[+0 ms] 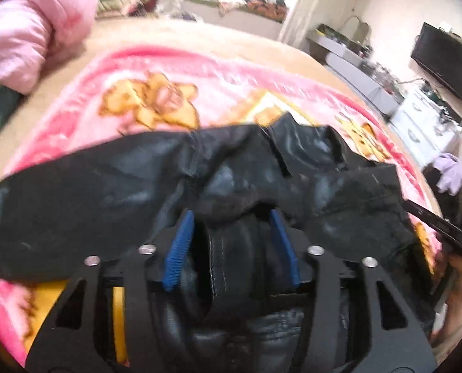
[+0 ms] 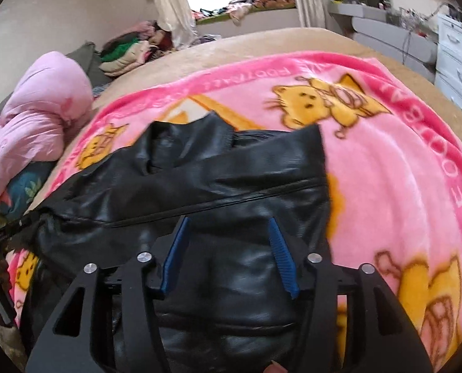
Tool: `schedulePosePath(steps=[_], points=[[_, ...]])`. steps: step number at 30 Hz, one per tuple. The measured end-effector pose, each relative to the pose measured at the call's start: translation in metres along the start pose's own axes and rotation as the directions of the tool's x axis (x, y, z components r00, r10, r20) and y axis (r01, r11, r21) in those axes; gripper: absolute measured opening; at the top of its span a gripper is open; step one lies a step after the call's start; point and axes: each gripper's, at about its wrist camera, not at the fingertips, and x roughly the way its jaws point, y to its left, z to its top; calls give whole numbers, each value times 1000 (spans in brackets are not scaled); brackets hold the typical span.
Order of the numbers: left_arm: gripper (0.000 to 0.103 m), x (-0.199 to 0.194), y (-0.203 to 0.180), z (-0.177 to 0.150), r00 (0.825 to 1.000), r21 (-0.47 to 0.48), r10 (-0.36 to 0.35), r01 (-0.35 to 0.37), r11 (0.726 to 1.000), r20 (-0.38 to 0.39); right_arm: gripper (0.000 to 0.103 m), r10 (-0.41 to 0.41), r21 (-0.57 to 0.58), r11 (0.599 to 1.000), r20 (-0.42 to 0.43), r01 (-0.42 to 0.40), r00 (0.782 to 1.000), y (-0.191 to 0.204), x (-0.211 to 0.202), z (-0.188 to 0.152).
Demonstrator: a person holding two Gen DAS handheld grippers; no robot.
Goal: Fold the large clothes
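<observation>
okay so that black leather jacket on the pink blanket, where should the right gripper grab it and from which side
Probably the free edge of the black leather jacket where it ends against the pink blanket. It lies flat and uncovered there, so the right gripper, jaws apart above the body panel, could come in from that blanket side and pinch the hem.

The black leather jacket (image 2: 199,171) lay crumpled and partly folded on the pink cat-print blanket (image 2: 386,161), collar toward the window.
</observation>
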Motion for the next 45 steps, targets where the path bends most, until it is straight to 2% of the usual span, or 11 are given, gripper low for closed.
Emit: schedulePosePath(steps=[2, 5, 12, 16, 17, 20, 22, 27, 32, 33, 45], points=[[45, -10, -4, 1, 999, 22, 26, -27, 999, 38, 54, 18, -26, 999, -7, -18, 1000, 10, 0, -1], [45, -13, -14, -2, 999, 44, 2, -3, 999, 38, 60, 26, -85, 996, -8, -26, 1000, 29, -3, -7], [45, 29, -21, -28, 989, 36, 20, -15, 999, -149, 67, 51, -194, 980, -4, -51, 999, 61, -7, -17], [51, 47, -12, -42, 979, 1, 62, -63, 998, -193, 69, 63, -194, 978, -48, -71, 997, 61, 0, -21], [56, 50, -9, -44, 978, -7, 62, -65, 998, -198, 69, 33, -189, 981, -76, -46, 997, 58, 7, -23], [57, 54, -4, -45, 978, -44, 59, -69, 997, -198, 69, -39, -135, 991, -166, 16, 985, 45, 27, -30], [57, 49, -2, -44, 981, -70, 44, -59, 996, -189, 69, -6, -67, 998, -203, -8, 979, 33, 37, -34], [65, 31, -4, -48, 985, -91, 26, -41, 995, -168, 73, 12, -64, 998, -169, -23, 985, 39, 26, -29], [94, 9, -11, -43, 991, -64, 61, -69, 996, -116, 92, 68, -50, 996, -86, -72, 994, 46, 5, -21], [94, 5, -11, -42, 993, -65, 63, -69, 995, -102, 97, 70, -53, 996, -75, -74, 995, 49, 2, -20], [94, -9, 16, -31, 988, -145, 133, -143, 979, -76, 98, 112, -156, 982, 17, -108, 994, 98, -16, -14]])
